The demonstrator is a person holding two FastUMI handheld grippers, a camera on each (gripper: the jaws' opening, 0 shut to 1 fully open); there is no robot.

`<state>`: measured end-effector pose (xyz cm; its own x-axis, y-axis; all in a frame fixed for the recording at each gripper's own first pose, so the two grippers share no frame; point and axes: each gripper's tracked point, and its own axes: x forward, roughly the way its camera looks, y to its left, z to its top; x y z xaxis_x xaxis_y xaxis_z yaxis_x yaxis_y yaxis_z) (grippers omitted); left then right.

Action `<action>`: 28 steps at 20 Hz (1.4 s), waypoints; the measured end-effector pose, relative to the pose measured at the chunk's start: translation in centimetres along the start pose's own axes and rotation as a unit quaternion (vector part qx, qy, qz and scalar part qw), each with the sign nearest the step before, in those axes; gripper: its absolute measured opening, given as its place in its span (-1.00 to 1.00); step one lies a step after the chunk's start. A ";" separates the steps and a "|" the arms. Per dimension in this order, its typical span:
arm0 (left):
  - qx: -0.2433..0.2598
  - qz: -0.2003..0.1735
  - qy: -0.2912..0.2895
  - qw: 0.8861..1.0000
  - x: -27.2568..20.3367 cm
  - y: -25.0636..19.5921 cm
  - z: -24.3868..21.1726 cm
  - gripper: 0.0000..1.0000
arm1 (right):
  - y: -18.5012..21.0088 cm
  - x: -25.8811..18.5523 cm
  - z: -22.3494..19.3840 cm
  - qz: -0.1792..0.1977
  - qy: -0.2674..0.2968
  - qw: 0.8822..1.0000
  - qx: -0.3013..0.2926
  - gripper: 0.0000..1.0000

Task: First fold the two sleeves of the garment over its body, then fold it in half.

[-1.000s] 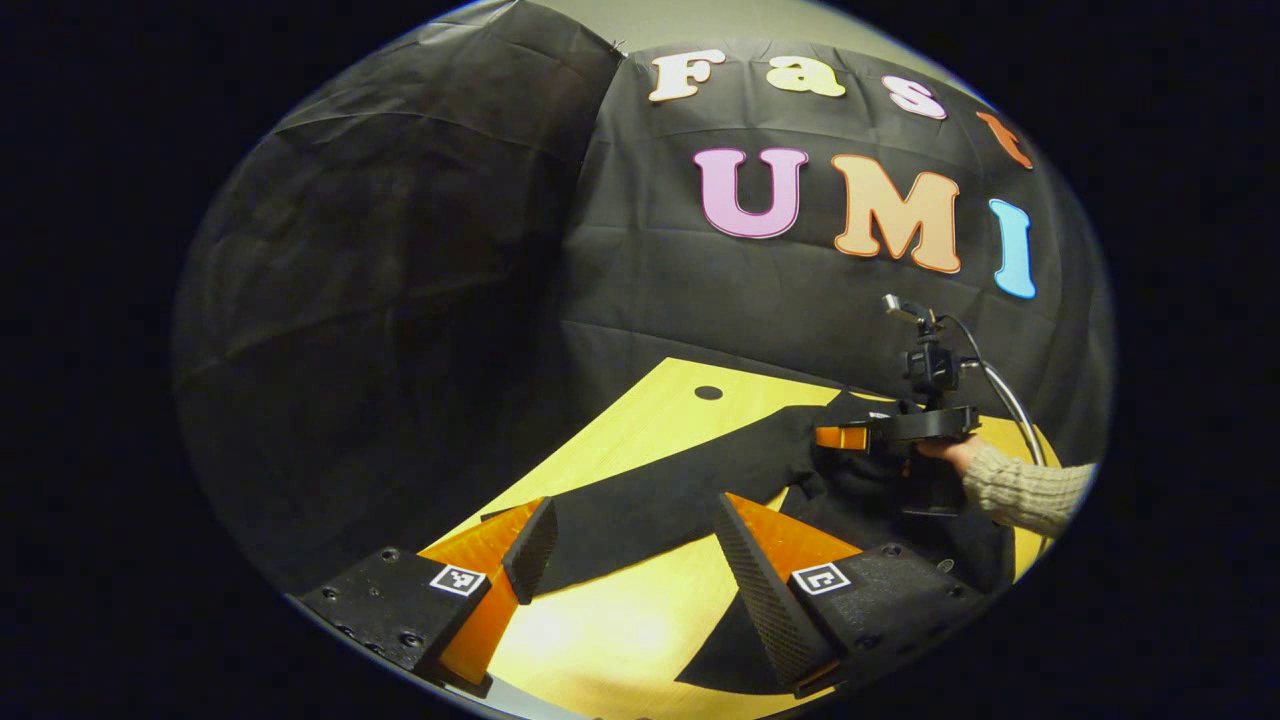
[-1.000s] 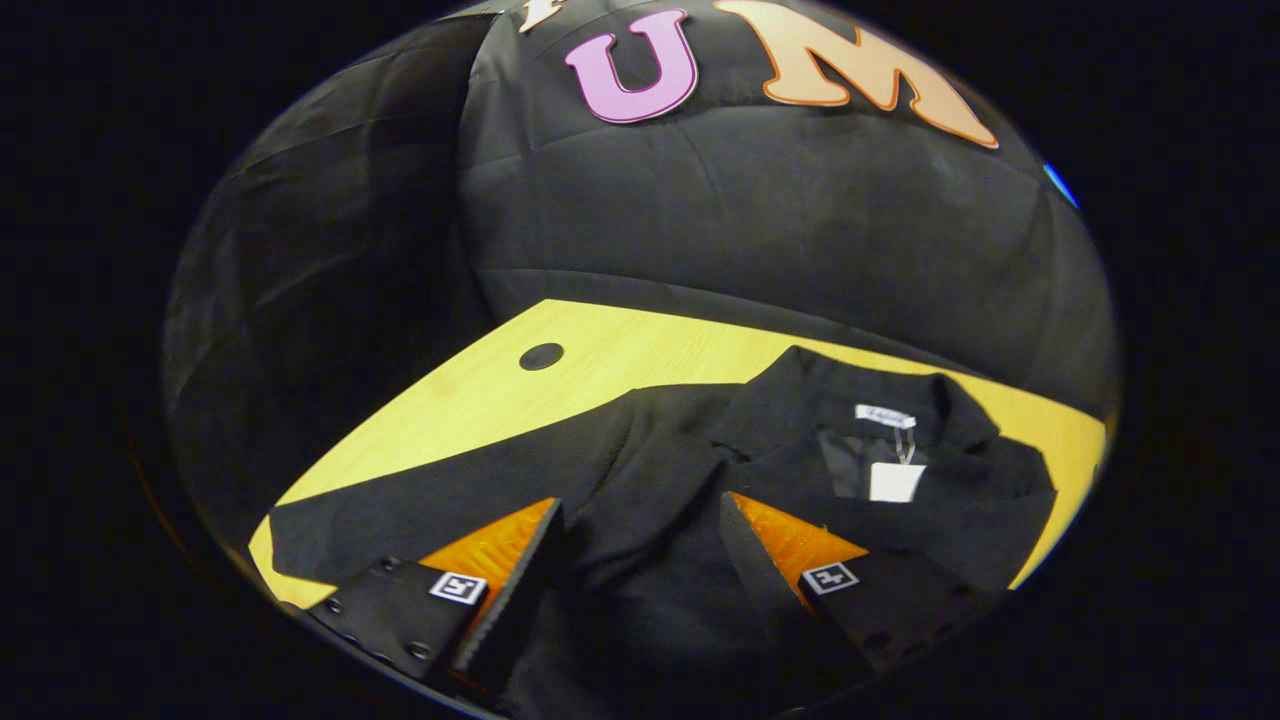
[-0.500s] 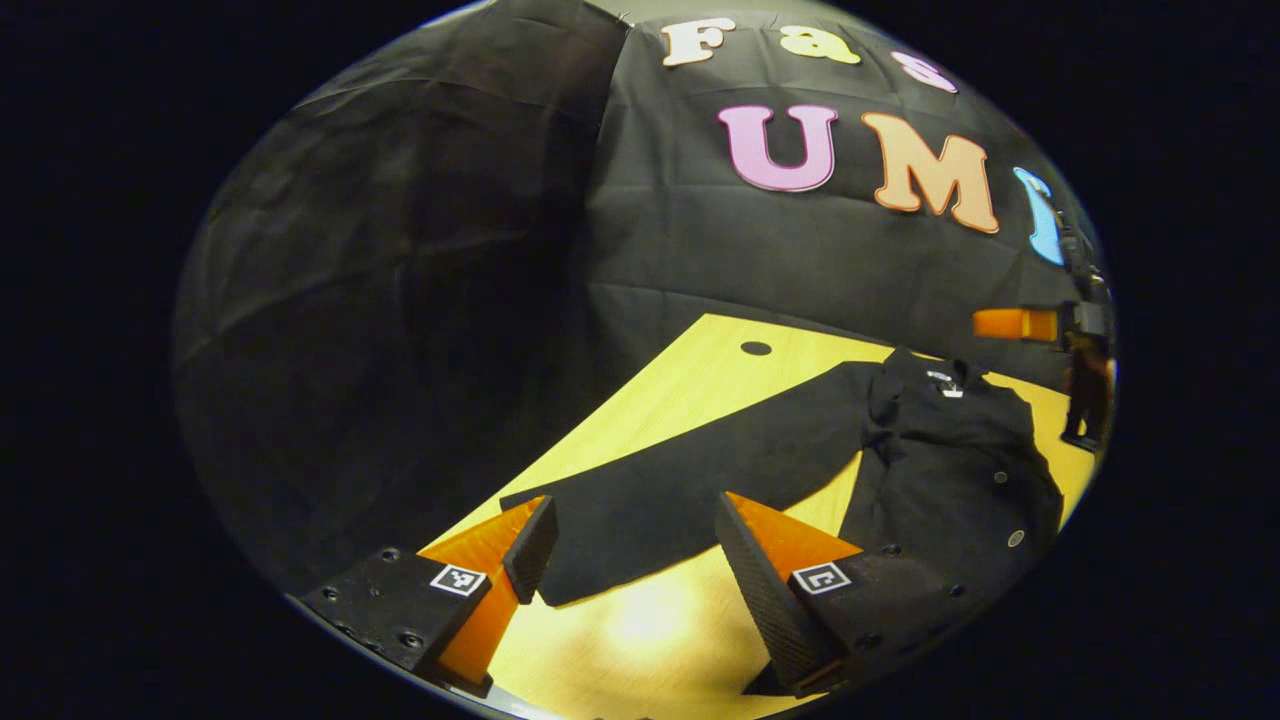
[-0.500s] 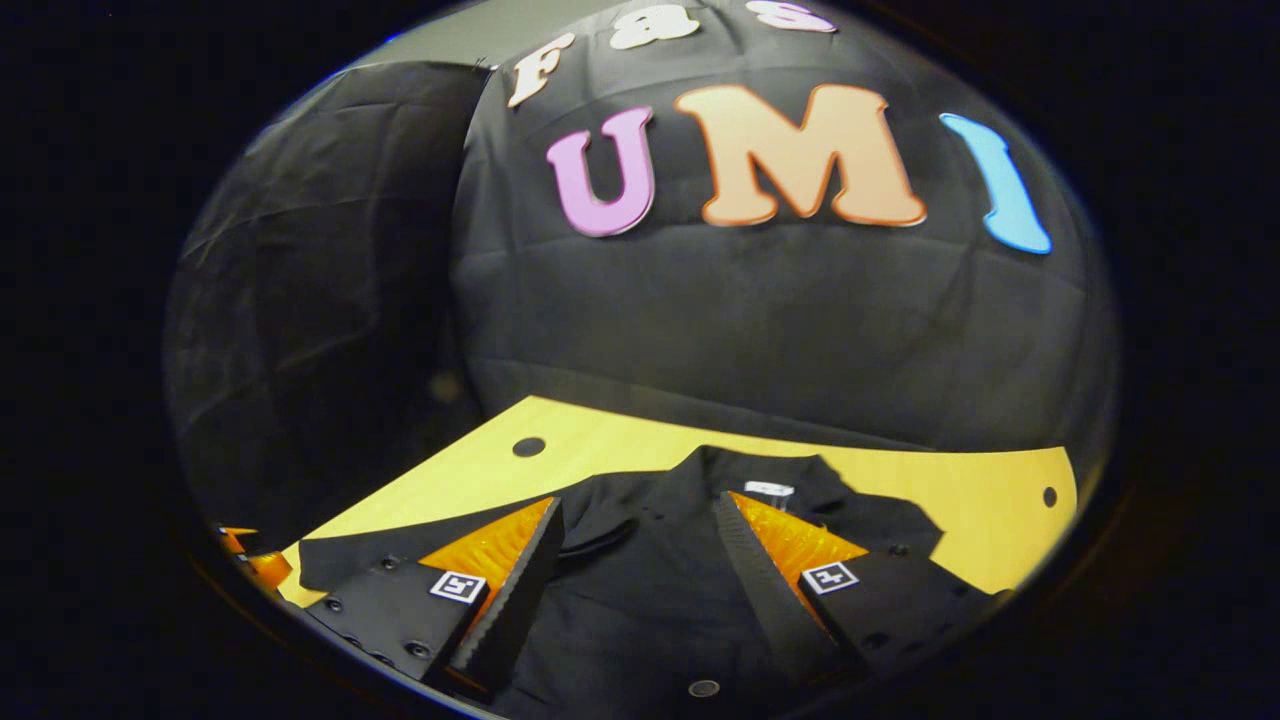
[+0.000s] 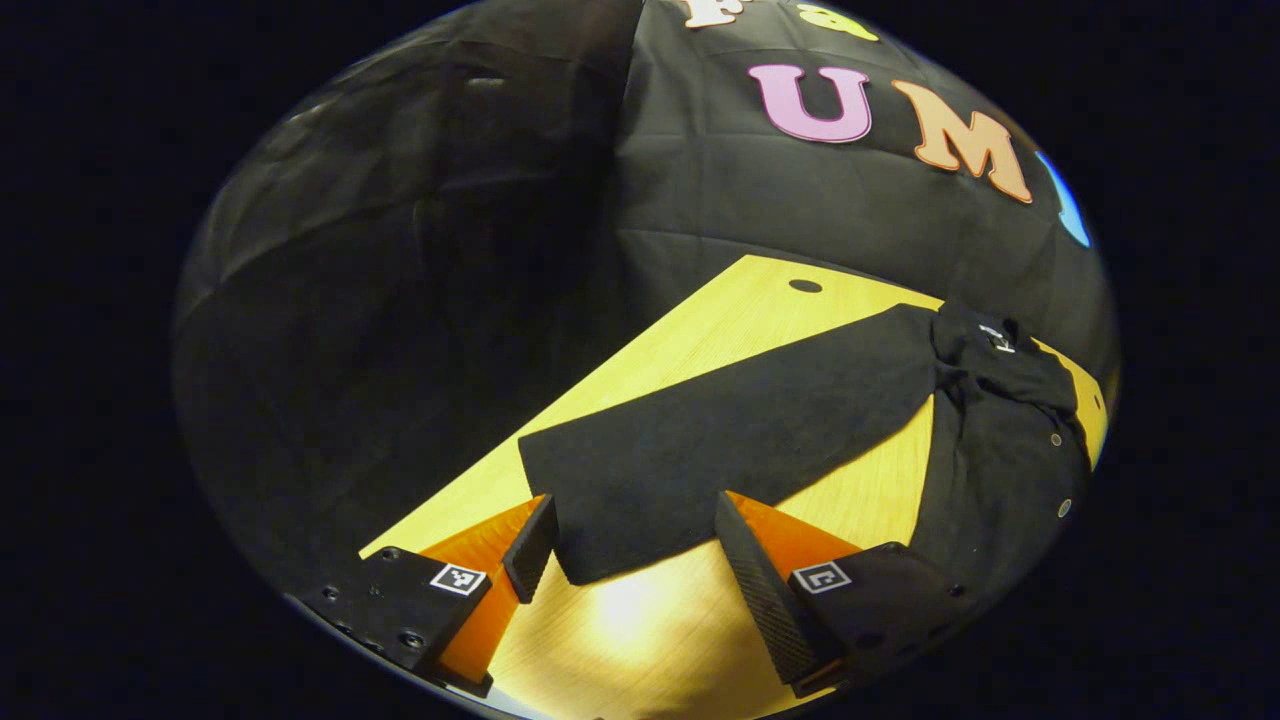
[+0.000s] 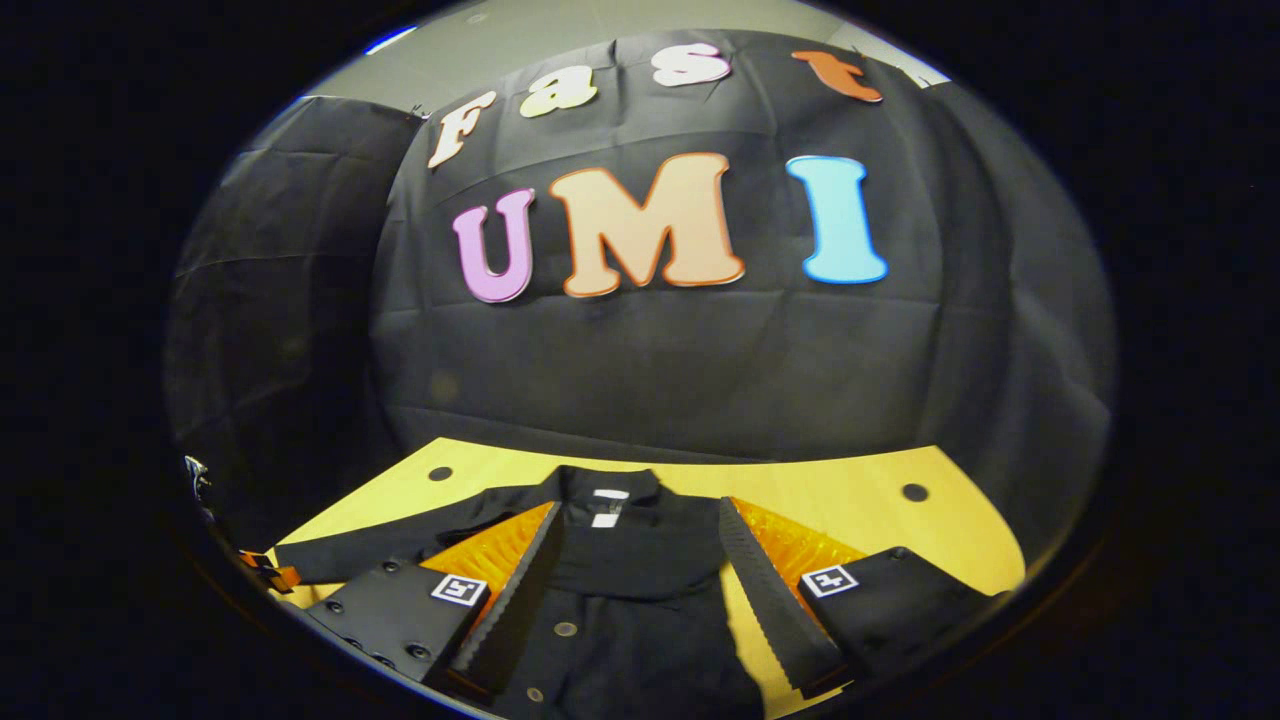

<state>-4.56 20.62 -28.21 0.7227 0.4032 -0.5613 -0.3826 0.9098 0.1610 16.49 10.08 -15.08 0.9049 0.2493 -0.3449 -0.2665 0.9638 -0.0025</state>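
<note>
- Compared with a second ago, the left gripper view sits closer to the sleeve (image 5: 740,440); the cuff end now lies right between the fingers, where before it lay a little farther off; the other gripper and the hand holding it, seen over the shirt a second ago, are gone from this view
- In the right gripper view the camera has pulled back and up since a second ago; the collar (image 6: 605,490), which was close and large, now appears small and farther off, and much more of the wall shows
- The black shirt (image 6: 620,560) lies flat on the yellow wooden table (image 6: 860,500), collar toward the wall; one sleeve stretches out straight across the table
- The left gripper (image 5: 640,550) hangs low over the table, fingers wide apart and holding nothing; the sleeve's cuff edge lies between them
- The right gripper (image 6: 640,590) hovers above the shirt's body, fingers wide apart and empty; the buttoned front (image 6: 566,629) lies below
- A small part of the left gripper (image 6: 268,572) peeks in at the lower left edge of the right gripper view, near the sleeve's end
</note>
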 end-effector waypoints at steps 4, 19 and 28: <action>-0.003 0.004 0.014 1.000 0.7 0.1 -1.1 0.90 | -4.2 -3.3 0.2 -0.046 -0.007 0.999 -0.003 0.95; -0.013 -0.033 0.015 0.999 0.5 -2.3 -1.5 -0.62 | -6.9 -11.1 -0.5 -0.082 -0.005 0.995 0.047 0.95; -0.019 -0.039 0.028 0.999 0.3 -2.4 -1.5 -1.00 | -10.2 -15.0 -1.3 -0.127 -0.008 0.990 0.067 0.94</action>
<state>-4.24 18.44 -29.97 0.7187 0.3240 -0.6152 -0.3489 0.9334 0.0840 5.21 -3.63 -11.09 0.9427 -0.0020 -0.3336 0.0152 0.9992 0.0368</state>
